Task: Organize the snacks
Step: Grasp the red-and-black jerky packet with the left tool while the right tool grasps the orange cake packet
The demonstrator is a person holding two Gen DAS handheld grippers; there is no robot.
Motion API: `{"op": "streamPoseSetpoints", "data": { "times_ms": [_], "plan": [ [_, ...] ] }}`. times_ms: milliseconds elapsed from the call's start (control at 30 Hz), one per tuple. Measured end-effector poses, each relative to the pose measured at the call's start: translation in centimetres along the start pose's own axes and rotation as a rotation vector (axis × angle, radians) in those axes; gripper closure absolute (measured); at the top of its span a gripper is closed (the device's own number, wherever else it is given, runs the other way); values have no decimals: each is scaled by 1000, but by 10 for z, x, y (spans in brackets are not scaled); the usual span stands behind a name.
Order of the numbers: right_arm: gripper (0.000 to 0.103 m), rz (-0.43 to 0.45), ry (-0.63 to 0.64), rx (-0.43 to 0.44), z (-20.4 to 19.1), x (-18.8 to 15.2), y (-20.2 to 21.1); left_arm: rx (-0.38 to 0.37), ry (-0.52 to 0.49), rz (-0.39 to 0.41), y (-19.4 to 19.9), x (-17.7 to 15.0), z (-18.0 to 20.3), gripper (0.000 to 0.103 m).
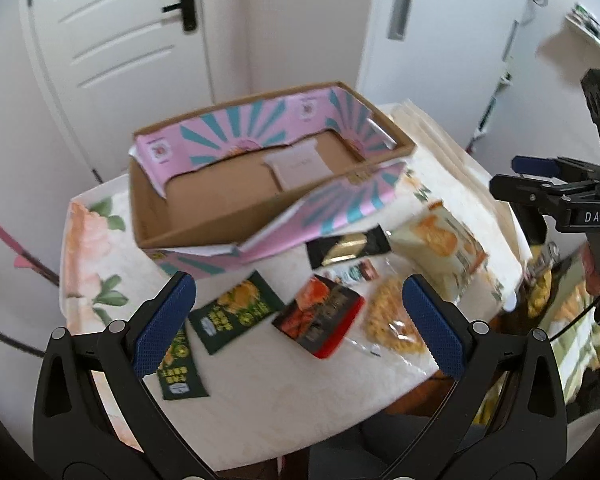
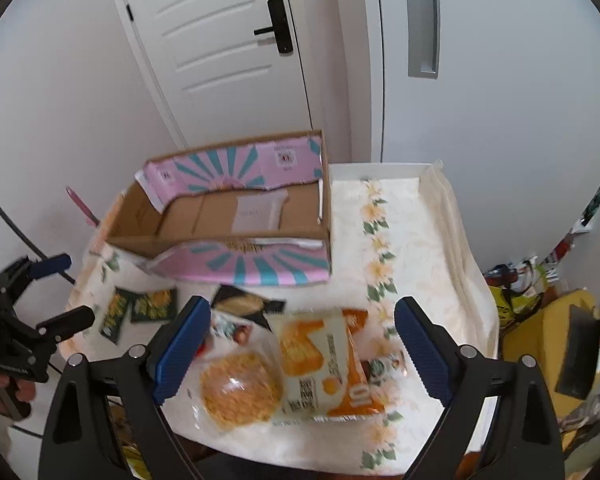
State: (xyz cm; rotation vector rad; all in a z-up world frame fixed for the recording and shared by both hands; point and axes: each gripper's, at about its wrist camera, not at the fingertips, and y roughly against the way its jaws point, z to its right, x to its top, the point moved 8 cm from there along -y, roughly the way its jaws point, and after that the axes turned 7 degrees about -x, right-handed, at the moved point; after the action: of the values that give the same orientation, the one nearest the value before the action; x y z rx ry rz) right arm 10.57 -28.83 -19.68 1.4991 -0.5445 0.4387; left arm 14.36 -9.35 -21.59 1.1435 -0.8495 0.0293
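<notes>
Jaws wide on both grippers; red packet [image 1: 319,322] print blurred, unreadable.

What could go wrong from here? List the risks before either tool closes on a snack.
1. The snacks overlap: the clear bag of yellow crisps lies on the orange-and-white packet, so the open right tool might pinch both.
2. The cardboard box has a flap folded outward toward the snacks, which might snag a packet on its way in.
3. A dark green packet lies near the table's edge, so the left tool might nudge it off.
</notes>
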Motion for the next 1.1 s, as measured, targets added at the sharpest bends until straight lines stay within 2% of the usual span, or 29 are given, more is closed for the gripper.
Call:
{"op": "streamPoseSetpoints", "data": {
  "times_ms": [267,400,700,967,1100],
  "plan": [
    [11,-22,-81,-7,-5,-21,-1,-117,-165,-92,-34,-17,14,0],
    [11,-34,-116,-35,-4,-31,-9,-149,-244,-141,-57,-25,13,0],
    [11,-109,-79,-77,9,-64,-55,-252,-303,-243,-99,-46,7,1],
    [11,-140,-52,-77,11,-71,-78,-309,-339,-304,-124,-51,11,9],
    [11,-151,-54,-66,9,-72,-87,-324,-361,-330,-134,-54,14,23]
  ]
}}
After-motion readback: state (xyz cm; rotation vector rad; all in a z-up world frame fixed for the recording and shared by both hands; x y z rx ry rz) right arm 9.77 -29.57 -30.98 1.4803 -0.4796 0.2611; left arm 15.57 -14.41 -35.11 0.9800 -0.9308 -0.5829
